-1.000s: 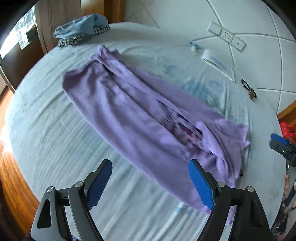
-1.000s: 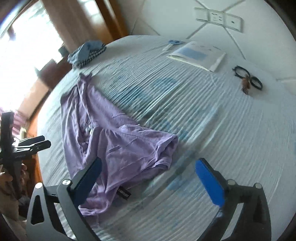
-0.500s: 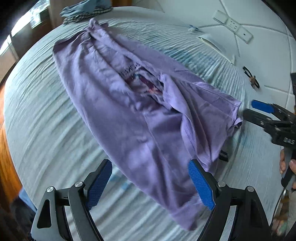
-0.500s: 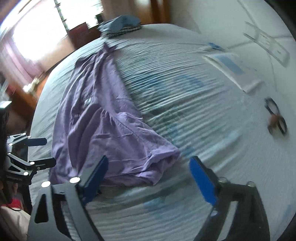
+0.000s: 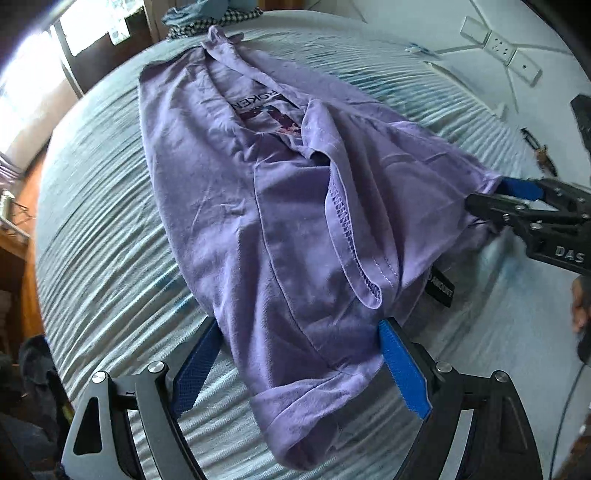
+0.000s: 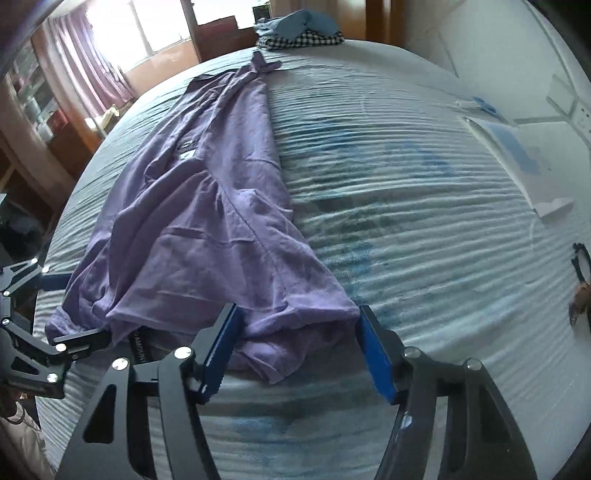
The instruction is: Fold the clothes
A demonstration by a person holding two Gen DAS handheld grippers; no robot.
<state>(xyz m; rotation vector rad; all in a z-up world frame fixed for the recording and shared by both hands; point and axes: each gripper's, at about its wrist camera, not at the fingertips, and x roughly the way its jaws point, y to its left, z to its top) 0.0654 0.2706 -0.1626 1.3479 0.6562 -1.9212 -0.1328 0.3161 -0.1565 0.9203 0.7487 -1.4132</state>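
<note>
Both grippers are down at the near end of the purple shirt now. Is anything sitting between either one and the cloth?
Nothing visible. The left gripper and the right gripper are both open with the near edge of the purple shirt lying directly between their fingers. The glasses and booklet lie off to the side.

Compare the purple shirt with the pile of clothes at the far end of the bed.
The purple shirt is spread out long and loosely folded lengthwise; the pile of clothes is a compact heap. The shirt is one plain colour; the pile mixes blue and checked fabric. The shirt lies near both grippers; the pile sits far off. Both rest on the bed.
</note>
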